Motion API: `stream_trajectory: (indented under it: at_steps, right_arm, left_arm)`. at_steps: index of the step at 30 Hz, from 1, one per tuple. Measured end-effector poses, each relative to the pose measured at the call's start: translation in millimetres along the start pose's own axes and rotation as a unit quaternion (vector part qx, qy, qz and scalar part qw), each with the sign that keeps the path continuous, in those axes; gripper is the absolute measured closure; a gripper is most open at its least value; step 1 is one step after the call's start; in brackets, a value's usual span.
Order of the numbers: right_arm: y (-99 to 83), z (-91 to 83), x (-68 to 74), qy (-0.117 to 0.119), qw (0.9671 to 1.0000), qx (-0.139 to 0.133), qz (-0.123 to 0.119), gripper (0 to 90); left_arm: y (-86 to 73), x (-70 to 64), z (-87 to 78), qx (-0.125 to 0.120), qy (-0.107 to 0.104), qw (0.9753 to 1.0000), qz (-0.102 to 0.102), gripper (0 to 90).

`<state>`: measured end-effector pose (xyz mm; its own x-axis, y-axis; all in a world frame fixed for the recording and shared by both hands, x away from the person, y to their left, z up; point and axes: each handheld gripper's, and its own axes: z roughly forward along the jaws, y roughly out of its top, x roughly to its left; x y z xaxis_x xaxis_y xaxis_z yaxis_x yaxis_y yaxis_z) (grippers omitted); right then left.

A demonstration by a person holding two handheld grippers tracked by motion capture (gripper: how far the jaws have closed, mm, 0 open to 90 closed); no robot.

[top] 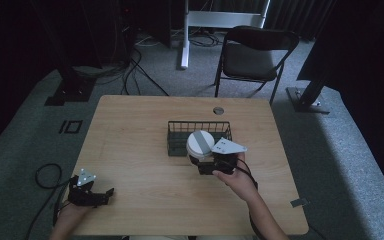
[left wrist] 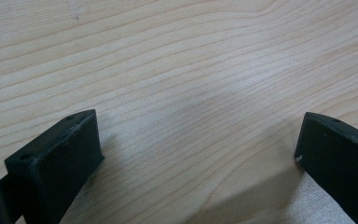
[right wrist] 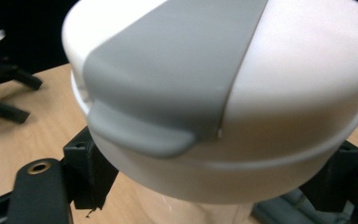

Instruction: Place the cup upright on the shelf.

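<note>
The right gripper (top: 211,164) has its jaws clamped on a white cup (top: 200,144) with a grey-banded lid, held at the near edge of a wire basket (top: 175,131). It looks partway placed. The left gripper (top: 107,193) rests on the bench (top: 130,130), jaws apart, empty.

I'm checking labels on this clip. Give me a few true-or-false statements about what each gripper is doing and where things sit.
1. The right gripper holds a white container with a grey band. True.
2. The left gripper holds a cup. False: its jaws stand open over bare table.
3. A wire basket stands on the table. True.
4. The chair stands on the table. False: it stands on the floor beyond it.
</note>
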<state>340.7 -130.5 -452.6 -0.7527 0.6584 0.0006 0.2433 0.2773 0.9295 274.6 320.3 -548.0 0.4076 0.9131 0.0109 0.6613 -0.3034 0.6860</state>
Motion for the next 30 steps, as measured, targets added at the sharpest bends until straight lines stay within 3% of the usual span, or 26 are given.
stream_trajectory:
  at_steps: [7, 16, 23, 30]
  right_arm:
    - [16.4, 0.9, -10.9, -0.026, 0.9995, -0.013, 0.016, 18.5]
    - [34.8, 5.9, -28.1, -0.062, 0.9977, -0.021, 0.017, 18.5]
    - [42.3, 19.9, -42.9, -0.108, 0.9934, -0.011, 0.036, 18.5]
    - [42.6, 33.2, -48.0, -0.135, 0.9899, 0.008, 0.044, 18.5]
  left_arm:
    - [0.0, 0.1, 0.0, 0.0, 0.0, 1.0, 0.001, 0.5]
    - [0.0, 0.1, 0.0, 0.0, 0.0, 1.0, 0.001, 0.5]
    - [0.0, 0.1, -0.1, 0.0, 0.0, 1.0, 0.001, 0.5]
    - [0.0, 0.0, 0.0, 0.0, 0.0, 1.0, 0.0, 0.5]
